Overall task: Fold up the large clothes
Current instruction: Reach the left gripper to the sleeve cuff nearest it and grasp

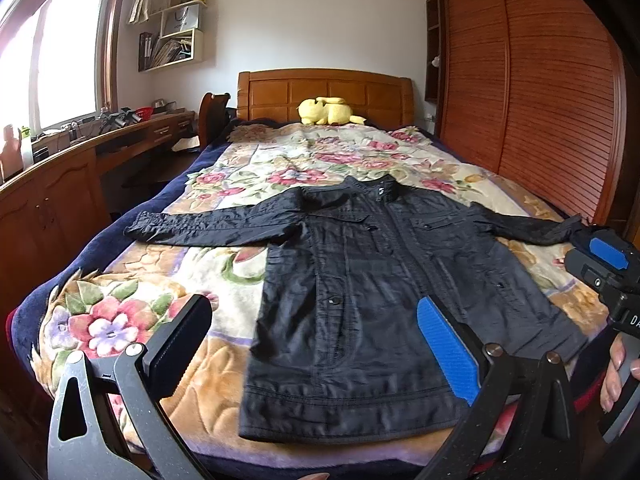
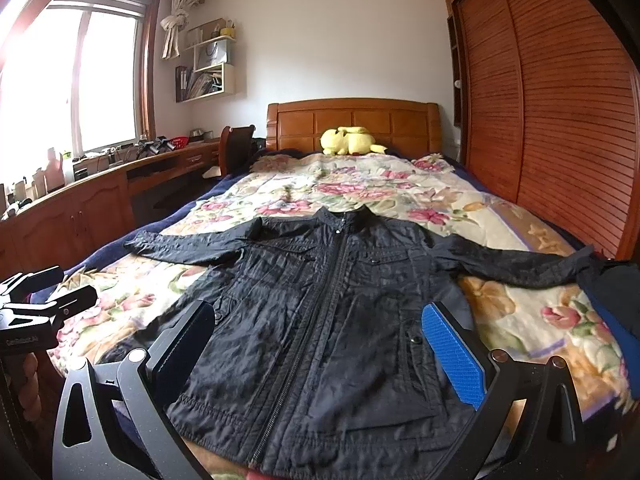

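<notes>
A black zip-up jacket (image 1: 360, 280) lies flat and face up on the bed, collar toward the headboard and both sleeves stretched out sideways. My left gripper (image 1: 316, 346) hovers open above the hem's left half, with nothing between its black and blue pads. In the right wrist view the same jacket (image 2: 320, 300) fills the middle. My right gripper (image 2: 320, 354) stands open over the lower front, either side of the zip, holding nothing. The right gripper's blue pad (image 1: 608, 253) shows near the right sleeve cuff. A hand (image 1: 614, 376) grips its handle.
A floral blanket (image 1: 160, 280) covers the bed. A yellow plush toy (image 1: 328, 111) rests by the wooden headboard (image 1: 324, 88). A slatted wardrobe (image 1: 540, 100) runs along the right, a long desk (image 1: 80, 168) and chair (image 1: 212, 116) along the left. Dark-and-blue cloth (image 2: 616, 312) sits at the right edge.
</notes>
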A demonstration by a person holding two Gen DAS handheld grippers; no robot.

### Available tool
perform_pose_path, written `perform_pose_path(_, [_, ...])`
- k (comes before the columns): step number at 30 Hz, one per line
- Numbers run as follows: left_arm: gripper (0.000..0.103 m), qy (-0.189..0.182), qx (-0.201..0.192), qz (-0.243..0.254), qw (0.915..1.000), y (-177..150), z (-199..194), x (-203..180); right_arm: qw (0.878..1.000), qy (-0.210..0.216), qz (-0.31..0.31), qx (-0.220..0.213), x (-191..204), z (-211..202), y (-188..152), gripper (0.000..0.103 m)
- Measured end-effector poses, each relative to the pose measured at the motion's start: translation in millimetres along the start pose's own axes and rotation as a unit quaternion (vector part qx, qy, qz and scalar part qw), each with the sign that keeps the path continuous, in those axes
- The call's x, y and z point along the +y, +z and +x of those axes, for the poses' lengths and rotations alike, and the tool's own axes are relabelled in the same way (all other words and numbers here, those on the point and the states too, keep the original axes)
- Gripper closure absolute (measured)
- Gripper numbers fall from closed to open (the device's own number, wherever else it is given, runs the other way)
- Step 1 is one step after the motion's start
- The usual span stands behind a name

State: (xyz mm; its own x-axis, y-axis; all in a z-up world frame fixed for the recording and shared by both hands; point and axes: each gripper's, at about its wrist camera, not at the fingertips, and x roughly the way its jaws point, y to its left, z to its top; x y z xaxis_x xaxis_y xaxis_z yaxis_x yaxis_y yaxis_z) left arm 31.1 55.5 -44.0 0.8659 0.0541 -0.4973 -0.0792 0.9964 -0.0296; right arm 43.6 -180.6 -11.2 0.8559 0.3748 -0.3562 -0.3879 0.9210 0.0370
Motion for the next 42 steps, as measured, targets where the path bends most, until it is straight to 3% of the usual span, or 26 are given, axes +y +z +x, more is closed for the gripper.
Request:
perform_pose_path(22, [0.000,0.041,0.045,-0.030,0.9977,22.4,82.1,70.7,0.997,0.040,-0.019,0.061,3.3,86.1,40.3,0.000])
perform_pose_path(31, [0.000,0.029,0.062,-0.025,0.9973,38.7,128.8,92.9,0.996,0.046,-0.030,0.072,3.5,123.6,58.7,0.000])
perform_pose_path(42, [0.002,0.045,0.079,-0.027,0.9955,53.1,187.4,163.2,0.990,0.058,-0.052,0.120,4.0,167.6,39.2,0.000])
